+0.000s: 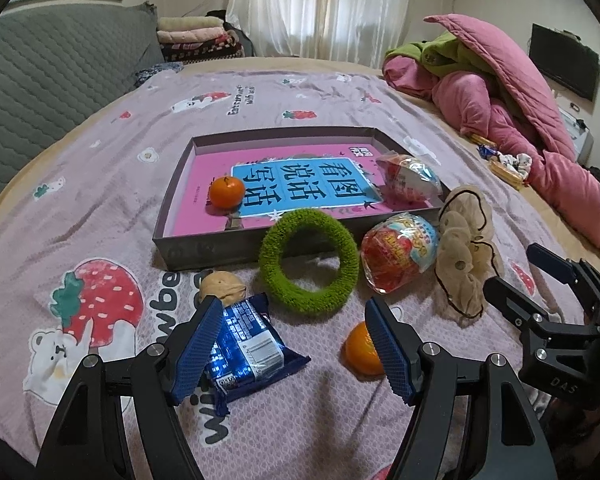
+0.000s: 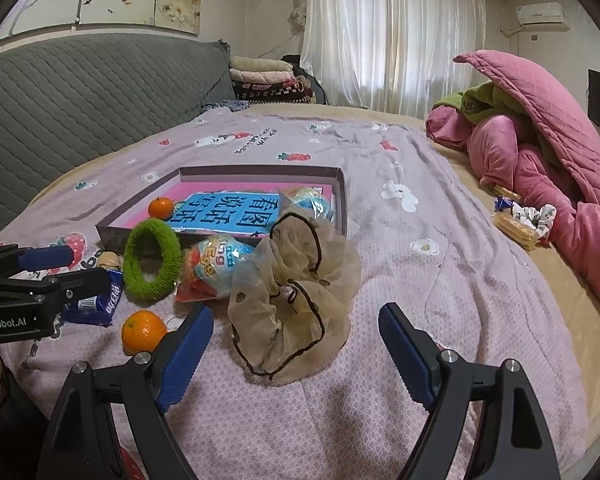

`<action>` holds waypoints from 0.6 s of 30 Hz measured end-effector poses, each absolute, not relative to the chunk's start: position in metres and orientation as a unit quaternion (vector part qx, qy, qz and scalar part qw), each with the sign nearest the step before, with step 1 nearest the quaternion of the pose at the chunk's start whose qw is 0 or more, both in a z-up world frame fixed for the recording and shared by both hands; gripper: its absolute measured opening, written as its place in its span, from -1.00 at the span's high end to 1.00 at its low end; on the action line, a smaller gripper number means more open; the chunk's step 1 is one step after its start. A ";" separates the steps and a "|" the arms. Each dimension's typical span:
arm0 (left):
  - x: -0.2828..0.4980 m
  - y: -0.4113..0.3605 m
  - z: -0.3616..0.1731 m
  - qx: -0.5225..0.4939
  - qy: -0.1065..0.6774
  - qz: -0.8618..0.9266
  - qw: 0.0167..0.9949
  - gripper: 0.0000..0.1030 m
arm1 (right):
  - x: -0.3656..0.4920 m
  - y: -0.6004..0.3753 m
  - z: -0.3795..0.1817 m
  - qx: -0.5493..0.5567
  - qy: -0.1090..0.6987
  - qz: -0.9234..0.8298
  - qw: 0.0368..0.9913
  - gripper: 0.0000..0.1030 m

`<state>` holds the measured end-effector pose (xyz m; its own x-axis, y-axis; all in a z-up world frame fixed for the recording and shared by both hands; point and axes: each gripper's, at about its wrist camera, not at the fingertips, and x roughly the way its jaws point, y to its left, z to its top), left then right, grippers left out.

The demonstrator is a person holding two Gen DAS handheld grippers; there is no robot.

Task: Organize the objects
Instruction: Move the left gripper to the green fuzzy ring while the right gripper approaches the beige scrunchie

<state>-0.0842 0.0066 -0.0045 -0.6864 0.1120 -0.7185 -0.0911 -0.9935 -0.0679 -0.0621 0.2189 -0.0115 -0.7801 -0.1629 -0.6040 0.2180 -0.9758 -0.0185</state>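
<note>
A shallow grey box [image 1: 204, 250] [image 2: 342, 196] lies on the bed with a pink and blue book, an orange [image 1: 227, 192] [image 2: 161, 207] and a wrapped toy egg [image 1: 410, 178] in it. In front of it lie a green fuzzy ring [image 1: 309, 260] [image 2: 152, 265], a second wrapped egg [image 1: 398, 256] [image 2: 212, 266], a beige scrunchie [image 1: 466, 248] [image 2: 296, 300], a walnut [image 1: 222, 288], a blue snack packet [image 1: 246, 350] [image 2: 96, 308] and another orange [image 1: 362, 350] [image 2: 143, 331]. My left gripper [image 1: 296, 346] is open above the packet and the near orange. My right gripper [image 2: 296, 354] is open, just short of the scrunchie.
A pink quilt with a green blanket [image 1: 512, 120] [image 2: 540, 152] is heaped at the right, with biscuits and small items [image 2: 520, 220] beside it. A grey padded headboard [image 2: 80, 92] runs along the left. Folded blankets [image 1: 198, 38] and curtains are at the back.
</note>
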 end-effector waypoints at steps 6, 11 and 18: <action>-0.097 0.002 -0.011 -0.394 -0.019 0.918 0.050 -0.45 | -0.067 0.221 -0.016 0.321 0.042 -0.941 0.099 -0.64; -0.105 0.002 -0.014 -0.390 -0.016 0.919 0.048 -0.45 | -0.071 0.221 -0.018 0.325 0.041 -0.940 0.098 -0.64; -0.117 0.002 -0.022 -0.391 -0.014 0.919 0.051 -0.45 | -0.078 0.218 -0.026 0.336 0.043 -0.936 0.099 -0.64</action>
<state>-0.1170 0.0021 -0.0218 -0.6890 0.1040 -0.7173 -0.0820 -0.9945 -0.0655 -0.0776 0.2177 -0.0262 -0.7546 -0.1564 -0.6373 0.2148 -0.9766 -0.0146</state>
